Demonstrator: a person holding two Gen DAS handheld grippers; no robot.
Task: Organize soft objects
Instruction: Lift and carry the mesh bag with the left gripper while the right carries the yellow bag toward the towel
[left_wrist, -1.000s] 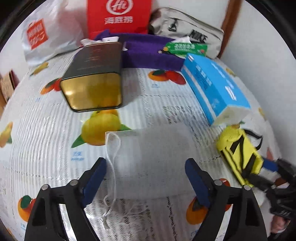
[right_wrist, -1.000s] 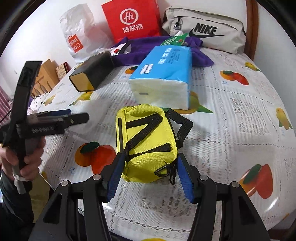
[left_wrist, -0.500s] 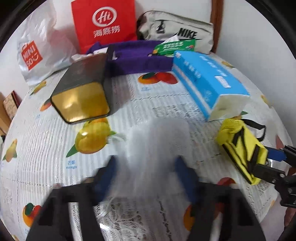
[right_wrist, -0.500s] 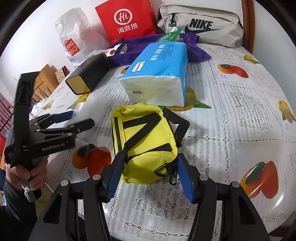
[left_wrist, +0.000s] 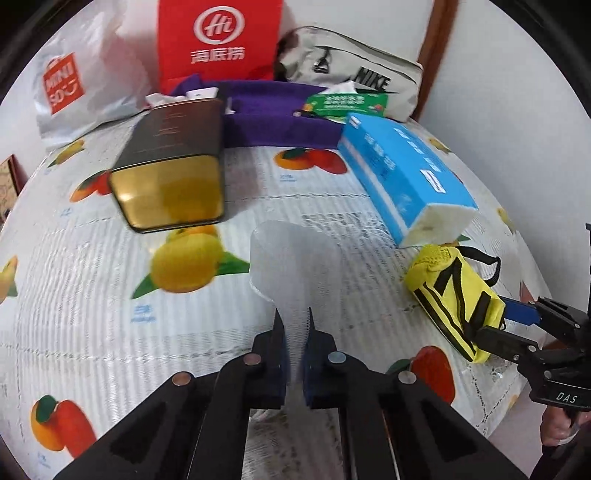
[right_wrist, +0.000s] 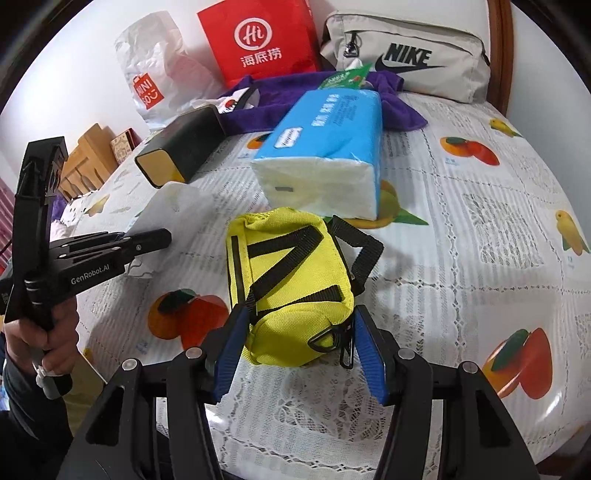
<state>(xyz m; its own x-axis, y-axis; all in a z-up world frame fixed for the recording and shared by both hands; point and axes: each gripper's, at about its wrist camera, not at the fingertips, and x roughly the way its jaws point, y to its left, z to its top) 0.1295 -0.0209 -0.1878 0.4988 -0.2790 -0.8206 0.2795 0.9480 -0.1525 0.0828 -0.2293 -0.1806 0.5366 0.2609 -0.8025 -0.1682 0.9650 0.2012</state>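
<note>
My left gripper (left_wrist: 293, 317) is shut on a white mesh drawstring pouch (left_wrist: 291, 258) and holds it pinched upright above the fruit-print tablecloth (left_wrist: 92, 295). My right gripper (right_wrist: 299, 321) is closed around the near end of a yellow pouch with black straps (right_wrist: 288, 273), which rests on the cloth. The yellow pouch also shows in the left wrist view (left_wrist: 454, 291) at the right, with the right gripper on it. The left gripper shows in the right wrist view (right_wrist: 147, 240), with the white pouch (right_wrist: 162, 206) beyond it.
A blue tissue pack (right_wrist: 325, 151) lies behind the yellow pouch. A dark tin with a gold end (left_wrist: 173, 162) lies at the left. A purple cloth (left_wrist: 280, 110), green tissue pack (left_wrist: 347, 103), red bag (left_wrist: 218, 37), MINISO bag (left_wrist: 74, 85) and Nike bag (right_wrist: 406, 55) stand at the back.
My left gripper has shut on the white mesh pouch and lifted it off the cloth, bunching it. My right gripper has stayed on the yellow pouch.
</note>
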